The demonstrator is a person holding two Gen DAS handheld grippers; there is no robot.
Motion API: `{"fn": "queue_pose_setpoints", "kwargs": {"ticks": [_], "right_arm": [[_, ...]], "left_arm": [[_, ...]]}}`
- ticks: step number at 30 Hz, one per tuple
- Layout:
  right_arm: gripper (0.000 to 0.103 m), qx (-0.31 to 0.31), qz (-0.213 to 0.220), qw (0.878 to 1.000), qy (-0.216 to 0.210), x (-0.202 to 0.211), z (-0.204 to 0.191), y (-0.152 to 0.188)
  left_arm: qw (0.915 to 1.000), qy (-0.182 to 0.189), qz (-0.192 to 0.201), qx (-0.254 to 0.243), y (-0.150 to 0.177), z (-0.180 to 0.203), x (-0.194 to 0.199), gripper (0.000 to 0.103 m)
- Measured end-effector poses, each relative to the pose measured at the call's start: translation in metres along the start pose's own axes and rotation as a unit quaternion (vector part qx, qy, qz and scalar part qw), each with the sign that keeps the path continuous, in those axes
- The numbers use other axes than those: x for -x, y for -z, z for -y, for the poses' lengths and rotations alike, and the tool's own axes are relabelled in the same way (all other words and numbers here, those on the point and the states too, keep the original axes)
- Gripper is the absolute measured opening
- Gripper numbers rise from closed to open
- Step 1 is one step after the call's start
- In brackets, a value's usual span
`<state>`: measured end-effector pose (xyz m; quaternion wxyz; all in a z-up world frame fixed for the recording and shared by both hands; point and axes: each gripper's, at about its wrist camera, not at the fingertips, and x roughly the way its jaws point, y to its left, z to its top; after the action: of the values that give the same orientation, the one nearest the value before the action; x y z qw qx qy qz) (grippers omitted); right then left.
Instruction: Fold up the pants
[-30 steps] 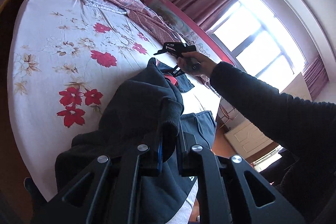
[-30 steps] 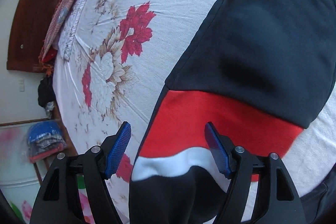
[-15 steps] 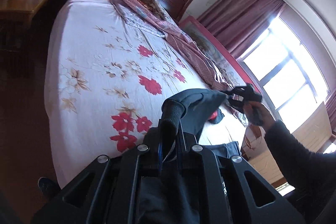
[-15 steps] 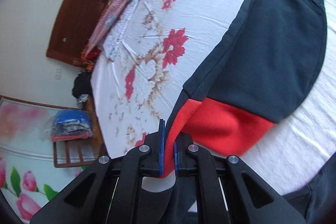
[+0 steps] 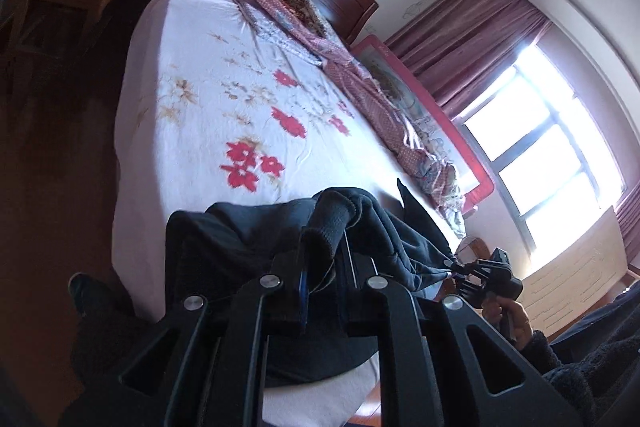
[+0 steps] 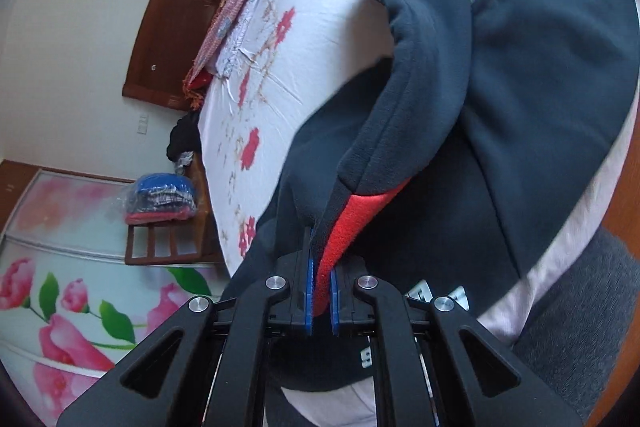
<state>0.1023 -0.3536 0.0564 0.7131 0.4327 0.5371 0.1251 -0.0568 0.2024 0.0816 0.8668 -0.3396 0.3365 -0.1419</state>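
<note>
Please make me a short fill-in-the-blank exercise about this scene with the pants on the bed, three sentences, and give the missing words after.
1. The right claw is shut on the ______ band of the pants.
2. The left claw is shut on a ribbed dark ______.
3. The bed sheet is white with red ______.

Missing words: red; cuff; flowers

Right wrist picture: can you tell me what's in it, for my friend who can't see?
The right gripper is shut on the red-banded edge of dark pants, lifting the fabric off a white bed sheet printed with red flowers. Behind the bed stand a wooden headboard and a wall with big pink flowers.
</note>
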Motion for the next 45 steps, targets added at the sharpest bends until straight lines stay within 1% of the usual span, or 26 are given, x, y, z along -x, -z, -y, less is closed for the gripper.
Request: {"fn": "queue_pose_setpoints", "kwargs": {"ticks": [3, 4, 5, 7, 8, 9, 12, 13, 14, 17, 18, 19, 20, 22, 24, 26, 28, 30, 31, 33, 34, 35, 36, 38, 41, 45], "right_arm": [[0.005, 0.025, -0.024, 0.999, 0.041, -0.011, 0.006, 0.018], [0.005, 0.038, -0.018, 0.996, 0.076, -0.010, 0.007, 0.021], [0.005, 0.048, -0.018, 0.995, 0.089, -0.011, 0.006, 0.021], [0.022, 0.038, -0.031, 0.991, 0.124, -0.011, 0.007, 0.017], [0.037, 0.047, -0.020, 0.989, 0.140, -0.007, 0.003, 0.015], [0.037, 0.070, 0.002, 0.986, 0.152, 0.000, -0.005, 0.012], [0.037, 0.120, 0.053, 0.965, 0.227, 0.012, -0.021, 0.000], [0.037, 0.155, 0.068, 0.955, 0.243, 0.011, -0.031, -0.003], [0.037, 0.198, 0.086, 0.939, 0.268, 0.008, -0.042, -0.004], [0.058, 0.320, 0.122, 0.881, 0.326, -0.021, -0.070, -0.011], [0.059, 0.347, 0.119, 0.866, 0.340, -0.035, -0.077, -0.013], [0.059, 0.353, 0.113, 0.864, 0.341, -0.042, -0.078, -0.020], [0.059, 0.347, 0.108, 0.873, 0.326, -0.046, -0.079, -0.024], [0.059, 0.332, 0.098, 0.887, 0.304, -0.046, -0.079, -0.027], [0.059, 0.341, 0.097, 0.890, 0.286, -0.049, -0.088, -0.019], [0.059, 0.347, 0.094, 0.890, 0.280, -0.051, -0.089, -0.010], [0.059, 0.339, 0.087, 0.897, 0.270, -0.058, -0.091, -0.004], [0.059, 0.330, 0.081, 0.902, 0.265, -0.056, -0.087, 0.000], [0.059, 0.328, 0.079, 0.904, 0.262, -0.055, -0.084, 0.002], [0.059, 0.332, 0.088, 0.901, 0.265, -0.047, -0.083, 0.002], [0.059, 0.333, 0.100, 0.898, 0.271, -0.042, -0.082, -0.002], [0.059, 0.330, 0.117, 0.893, 0.281, -0.036, -0.083, -0.008], [0.059, 0.329, 0.132, 0.889, 0.290, -0.031, -0.083, -0.017], [0.059, 0.331, 0.159, 0.879, 0.304, -0.026, -0.089, -0.040], [0.059, 0.347, 0.165, 0.861, 0.333, -0.042, -0.100, -0.078], [0.059, 0.334, 0.157, 0.856, 0.363, -0.085, -0.110, -0.128]], "left_arm": [[0.9991, -0.035, -0.021, 0.013, 0.021, -0.012, -0.003, 0.015], [0.9979, -0.058, -0.027, 0.005, 0.027, -0.014, -0.005, 0.016], [0.9950, -0.093, -0.035, -0.006, 0.031, -0.016, -0.007, 0.020], [0.9875, -0.148, -0.054, -0.004, 0.038, -0.024, -0.009, 0.028], [0.9842, -0.169, -0.053, 0.003, 0.041, -0.027, -0.005, 0.037], [0.9812, -0.187, -0.049, 0.005, 0.043, -0.029, 0.000, 0.051], [0.9641, -0.263, -0.030, -0.017, 0.047, -0.019, 0.019, 0.069], [0.9632, -0.267, -0.027, -0.015, 0.048, -0.013, 0.025, 0.070], [0.9664, -0.255, -0.028, -0.010, 0.049, -0.006, 0.028, 0.074], [0.9809, -0.188, -0.046, 0.012, 0.052, 0.023, 0.016, 0.090], [0.9859, -0.155, -0.059, 0.027, 0.054, 0.030, 0.006, 0.091], [0.9879, -0.129, -0.075, 0.041, 0.055, 0.034, -0.005, 0.091], [0.9873, -0.115, -0.092, 0.059, 0.057, 0.036, -0.018, 0.091], [0.9823, -0.100, -0.124, 0.099, 0.065, 0.031, -0.040, 0.091], [0.9739, -0.091, -0.131, 0.162, 0.072, 0.016, -0.053, 0.090], [0.9646, -0.082, -0.122, 0.219, 0.079, 0.000, -0.059, 0.090], [0.9576, -0.055, -0.110, 0.261, 0.082, -0.011, -0.066, 0.090], [0.9557, -0.075, -0.093, 0.269, 0.078, -0.019, -0.071, 0.089], [0.9572, -0.072, -0.079, 0.269, 0.077, -0.019, -0.072, 0.089], [0.9547, -0.107, -0.059, 0.271, 0.072, -0.024, -0.071, 0.079], [0.9555, -0.099, -0.051, 0.273, 0.070, -0.026, -0.071, 0.076], [0.9558, -0.106, -0.044, 0.270, 0.067, -0.027, -0.071, 0.066], [0.9544, -0.119, -0.041, 0.271, 0.067, -0.028, -0.070, 0.043], [0.9490, -0.107, -0.040, 0.294, 0.070, -0.035, -0.071, 0.016], [0.9513, -0.105, -0.032, 0.288, 0.074, -0.031, -0.065, 0.011], [0.9529, -0.090, -0.030, 0.288, 0.071, -0.029, -0.064, 0.011]]}}
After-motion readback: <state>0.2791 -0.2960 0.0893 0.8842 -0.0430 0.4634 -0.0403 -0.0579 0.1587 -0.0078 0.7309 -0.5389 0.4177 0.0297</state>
